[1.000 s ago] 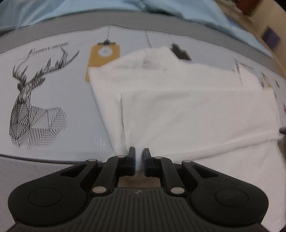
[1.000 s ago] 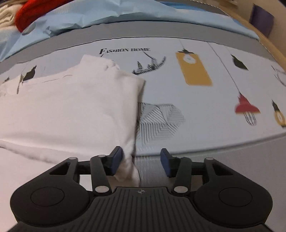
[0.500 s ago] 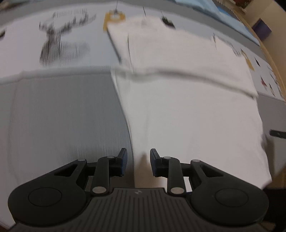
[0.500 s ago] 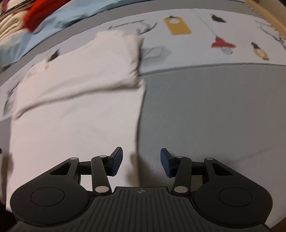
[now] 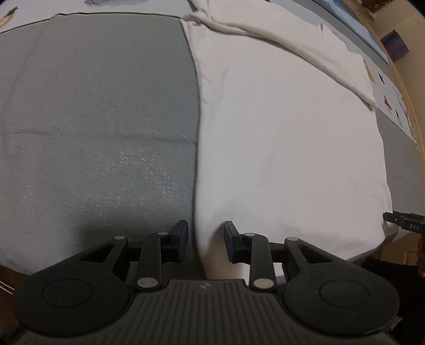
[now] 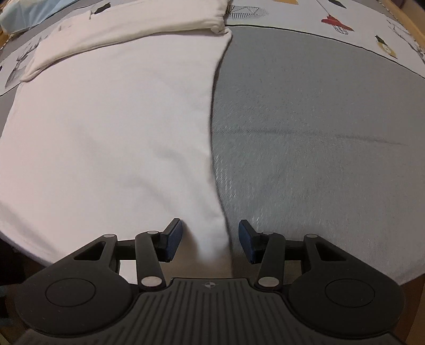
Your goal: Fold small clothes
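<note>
A white garment point(image 5: 287, 132) lies flat on the grey bed cover, its far part folded back toward me in a thick band point(image 5: 292, 45). It also shows in the right wrist view point(image 6: 106, 127). My left gripper point(image 5: 205, 240) is open, its jaws on either side of the garment's near left edge. My right gripper point(image 6: 209, 240) is open, its jaws on either side of the near right corner. Neither is closed on the cloth. The right gripper's tip point(image 5: 403, 223) shows at the garment's right edge in the left wrist view.
The grey cover point(image 5: 93, 119) gives way at the back to a pale printed sheet with lamps and shapes point(image 6: 334, 21). A wooden bed frame edge point(image 5: 409, 106) runs along the right. A blue blanket point(image 6: 24, 13) lies at the far left.
Both grippers have pulled back from the folded band to the garment's near edge. The left gripper, shut on cloth a second ago, has let go and opened.
</note>
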The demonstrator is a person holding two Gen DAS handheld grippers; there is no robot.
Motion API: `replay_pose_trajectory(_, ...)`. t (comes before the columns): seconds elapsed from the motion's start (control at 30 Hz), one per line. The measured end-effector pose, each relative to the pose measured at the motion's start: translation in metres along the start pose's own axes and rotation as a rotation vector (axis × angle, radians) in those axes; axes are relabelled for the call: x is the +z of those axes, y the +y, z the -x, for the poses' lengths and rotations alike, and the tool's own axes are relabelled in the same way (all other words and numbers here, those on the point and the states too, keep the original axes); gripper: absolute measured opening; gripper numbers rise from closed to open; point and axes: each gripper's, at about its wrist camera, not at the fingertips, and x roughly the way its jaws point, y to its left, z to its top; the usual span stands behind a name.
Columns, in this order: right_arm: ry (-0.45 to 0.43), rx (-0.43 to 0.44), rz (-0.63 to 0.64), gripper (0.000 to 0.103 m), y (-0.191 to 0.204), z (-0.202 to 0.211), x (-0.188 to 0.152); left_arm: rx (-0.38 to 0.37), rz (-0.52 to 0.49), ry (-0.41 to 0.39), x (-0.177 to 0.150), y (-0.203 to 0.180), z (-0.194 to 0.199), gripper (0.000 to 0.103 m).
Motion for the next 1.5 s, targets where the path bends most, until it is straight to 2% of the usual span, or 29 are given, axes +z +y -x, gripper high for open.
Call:
replay_pose_trajectory(0.07,-0.001,0.008,-0.011,0.037,0.001,0.003,-0.006,0.016,-0.037,0.012,-0.001,-0.008,-0.005,0.031)
replay_pose_trajectory(0.1,-0.003,0.007,-0.013,0.021,0.002,0.005,-0.009,0.041,-0.061,0.005,-0.003,-0.013,-0.006,0.02)
replay_pose_trajectory(0.13,-0.006,0.011,-0.019,0.005,0.003,0.008,-0.012,0.056,-0.068,-0.001,-0.004,-0.015,-0.004,0.005)
replay_pose_trajectory(0.2,-0.025,0.016,-0.044,0.005,0.004,0.016,-0.015,0.064,-0.09,-0.008,-0.004,-0.023,0.003,0.004)
replay_pose_trajectory(0.3,-0.09,0.043,-0.092,0.005,-0.002,0.042,-0.014,0.103,-0.271,-0.086,-0.009,-0.049,0.037,0.004)
replay_pose_trajectory(0.33,-0.127,0.065,-0.103,0.005,-0.003,0.057,-0.013,0.094,-0.31,-0.119,-0.012,-0.055,0.053,0.004)
replay_pose_trajectory(0.4,-0.201,0.121,-0.12,0.004,-0.007,0.09,-0.012,0.053,-0.338,-0.183,-0.021,-0.06,0.087,0.003)
replay_pose_trajectory(0.5,-0.292,0.175,-0.095,0.004,-0.012,0.145,-0.024,0.038,-0.387,-0.278,-0.04,-0.061,0.14,0.002)
replay_pose_trajectory(0.57,-0.318,0.19,-0.078,0.004,-0.02,0.176,-0.041,0.029,-0.41,-0.332,-0.061,-0.054,0.175,0.002)
replay_pose_trajectory(0.6,-0.326,0.227,-0.088,0.004,-0.028,0.191,-0.05,0.02,-0.418,-0.353,-0.073,-0.052,0.191,0.002)
replay_pose_trajectory(0.7,-0.375,0.31,-0.09,0.004,-0.038,0.235,-0.087,-0.007,-0.43,-0.383,-0.096,-0.048,0.219,0.001)
replay_pose_trajectory(0.77,-0.397,0.328,-0.1,0.004,-0.043,0.246,-0.099,-0.017,-0.419,-0.385,-0.101,-0.044,0.222,0.002)
replay_pose_trajectory(0.87,-0.39,0.31,-0.123,0.004,-0.045,0.236,-0.093,-0.037,-0.38,-0.366,-0.083,-0.038,0.207,0.001)
replay_pose_trajectory(0.97,-0.365,0.296,-0.143,0.004,-0.038,0.208,-0.064,-0.03,-0.343,-0.339,-0.044,-0.028,0.185,0.001)
replay_pose_trajectory(1.07,-0.338,0.289,-0.151,0.004,-0.037,0.176,-0.019,-0.013,-0.316,-0.313,0.006,-0.023,0.163,0.001)
replay_pose_trajectory(1.13,-0.309,0.259,-0.16,0.004,-0.039,0.152,0.024,-0.007,-0.294,-0.294,0.046,-0.02,0.144,0.001)
replay_pose_trajectory(1.2,-0.295,0.232,-0.228,0.005,-0.046,0.126,0.07,-0.014,-0.207,-0.284,0.093,-0.012,0.12,0.003)
replay_pose_trajectory(1.27,-0.332,0.223,-0.326,0.008,-0.059,0.103,0.106,-0.02,-0.101,-0.331,0.129,0.001,0.101,0.008)
replay_pose_trajectory(1.3,-0.362,0.196,-0.405,0.012,-0.067,0.092,0.12,-0.009,-0.029,-0.345,0.139,0.01,0.094,0.012)
replay_pose_trajectory(1.37,-0.397,0.158,-0.455,0.014,-0.079,0.072,0.131,-0.02,0.066,-0.355,0.146,0.027,0.083,0.014)
replay_pose_trajectory(1.4,-0.385,0.156,-0.459,0.014,-0.083,0.059,0.131,-0.009,0.053,-0.32,0.148,0.028,0.078,0.014)
replay_pose_trajectory(1.47,-0.297,0.171,-0.453,0.017,-0.085,0.039,0.131,0.042,-0.066,-0.281,0.15,0.018,0.07,0.014)
replay_pose_trajectory(1.5,-0.309,0.193,-0.422,0.018,-0.083,0.035,0.128,0.062,-0.13,-0.276,0.149,0.012,0.067,0.018)
